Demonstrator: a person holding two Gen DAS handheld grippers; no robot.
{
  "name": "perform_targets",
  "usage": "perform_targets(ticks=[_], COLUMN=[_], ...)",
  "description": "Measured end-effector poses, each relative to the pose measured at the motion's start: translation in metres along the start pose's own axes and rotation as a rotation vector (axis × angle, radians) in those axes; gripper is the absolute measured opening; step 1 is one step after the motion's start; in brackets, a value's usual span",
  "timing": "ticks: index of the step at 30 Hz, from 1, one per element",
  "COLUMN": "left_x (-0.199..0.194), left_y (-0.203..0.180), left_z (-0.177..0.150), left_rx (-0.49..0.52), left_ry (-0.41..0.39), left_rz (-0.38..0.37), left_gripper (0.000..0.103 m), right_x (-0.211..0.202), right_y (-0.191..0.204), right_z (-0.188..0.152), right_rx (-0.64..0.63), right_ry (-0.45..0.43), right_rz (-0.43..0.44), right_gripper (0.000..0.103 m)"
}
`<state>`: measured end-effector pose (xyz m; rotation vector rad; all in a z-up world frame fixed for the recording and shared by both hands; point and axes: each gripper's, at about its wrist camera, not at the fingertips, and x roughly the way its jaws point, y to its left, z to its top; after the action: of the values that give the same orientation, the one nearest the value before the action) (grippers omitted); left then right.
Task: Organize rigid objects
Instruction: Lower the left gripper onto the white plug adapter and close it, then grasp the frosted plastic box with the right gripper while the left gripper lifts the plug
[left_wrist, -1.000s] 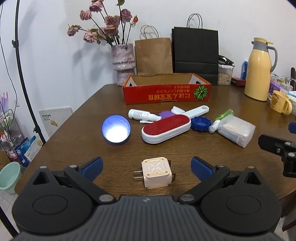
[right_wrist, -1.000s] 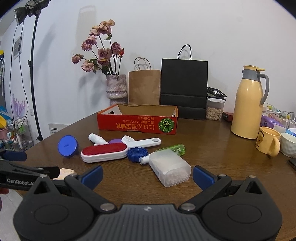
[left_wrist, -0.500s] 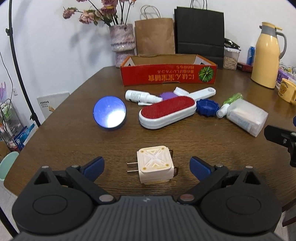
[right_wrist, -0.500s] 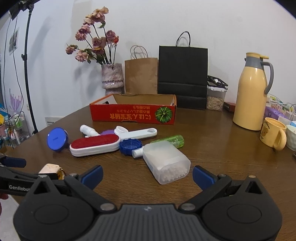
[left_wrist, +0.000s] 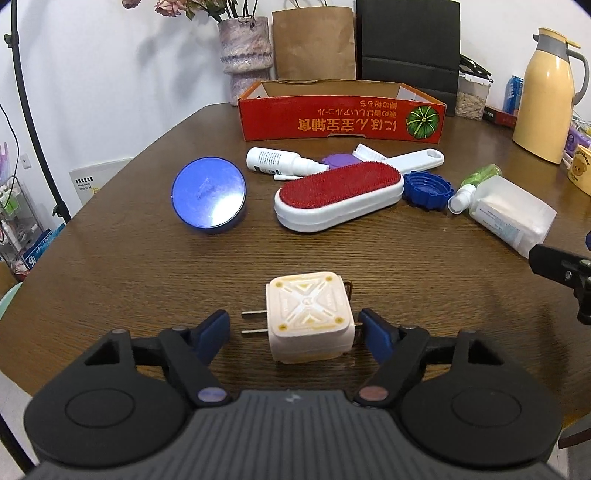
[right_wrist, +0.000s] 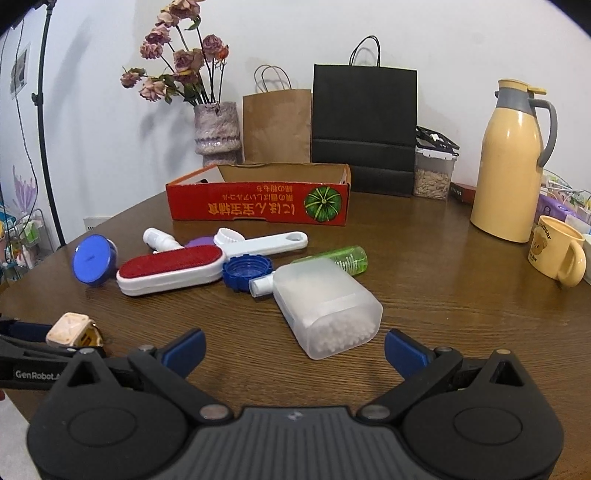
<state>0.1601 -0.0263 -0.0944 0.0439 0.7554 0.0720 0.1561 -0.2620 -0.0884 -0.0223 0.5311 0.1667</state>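
A cream plug adapter (left_wrist: 308, 317) lies on the wooden table (left_wrist: 129, 258), prongs pointing left. My left gripper (left_wrist: 295, 328) straddles it with its jaws closing. The right pad sits close beside the adapter's body, and the left pad stands just clear of the prongs. My right gripper (right_wrist: 293, 350) is open, with the frosted cotton-swab box (right_wrist: 325, 306) lying just ahead of its fingers. Further back lie a red lint brush (left_wrist: 340, 195), a blue round tin (left_wrist: 208, 195), a blue cap (left_wrist: 428, 186), a green spray bottle (right_wrist: 340, 258) and a white bottle (left_wrist: 277, 160). Behind them stands an open red cardboard box (left_wrist: 340, 118).
A yellow thermos jug (right_wrist: 511, 166) and a yellow mug (right_wrist: 557, 251) stand at the right. A vase of flowers (right_wrist: 216, 129) and paper bags (right_wrist: 364, 129) line the wall. The table's near edge curves away on the left.
My left gripper has sunk and moved forward over the adapter, and its jaws have narrowed around it. My right gripper has come closer to the cotton-swab box, still wide.
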Motion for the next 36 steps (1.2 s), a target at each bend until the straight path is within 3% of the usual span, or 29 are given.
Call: perform_targets(ticks=[4,7,26,36], left_x=[0.003,0.004,0.015,0.017], left_y=[-0.001,0.001,0.000,0.000], left_z=[0.002,0.003,0.017,0.029], left_rx=[-0.002,-0.027,-0.022,-0.022], left_ry=[-0.004,-0.007,-0.029,-0.055], left_rz=[0.001,-0.027,-0.021,-0.039], left_gripper=[0.078,0.068,0.068,0.068], right_x=[0.008,0.013,0.033,0.064], right_y=[-0.001,-0.001,-0.013,-0.024], right_z=[0.000,0.000,0.009,0.022], right_rx=[0.001,0.003,0.004,-0.040], right_ry=[0.011,0.019,0.039,0.070], right_rz=[0.001,0.002,-0.029,-0.052], right_gripper=[0.103,0.103,0.103,0.103])
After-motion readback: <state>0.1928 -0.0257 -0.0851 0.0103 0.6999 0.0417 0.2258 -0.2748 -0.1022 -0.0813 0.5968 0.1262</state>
